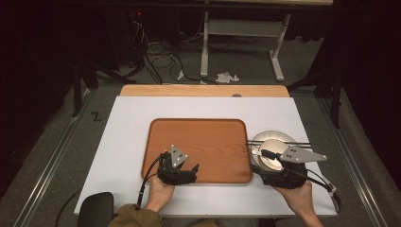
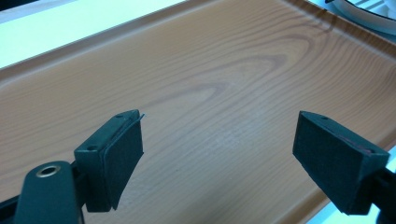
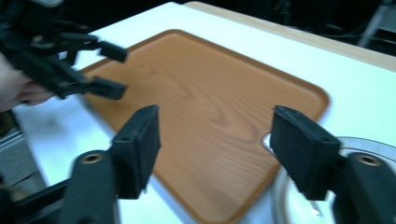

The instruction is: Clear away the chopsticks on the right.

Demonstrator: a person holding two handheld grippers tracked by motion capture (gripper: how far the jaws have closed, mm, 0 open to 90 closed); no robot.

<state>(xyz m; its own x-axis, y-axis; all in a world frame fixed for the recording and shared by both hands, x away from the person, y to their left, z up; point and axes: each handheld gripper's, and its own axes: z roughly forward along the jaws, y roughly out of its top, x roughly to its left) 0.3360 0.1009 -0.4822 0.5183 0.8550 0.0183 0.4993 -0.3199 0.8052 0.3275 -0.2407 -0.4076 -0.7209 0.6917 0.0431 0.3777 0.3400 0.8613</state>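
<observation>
We see no words on the wooden tray [image 1: 208, 142] or plate [image 1: 272, 139]; left gripper [image 2: 217, 154] and right gripper [image 3: 215, 144] jaws are spread wide, holding nothing.

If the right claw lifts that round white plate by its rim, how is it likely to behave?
The plate looks rigid, so it should probably lift in one piece without flexing. Its surface shines, so the right claw may slip on the rim. It looks breakable and sits against the wooden tray, so a push might knock it into the tray's edge.
</observation>
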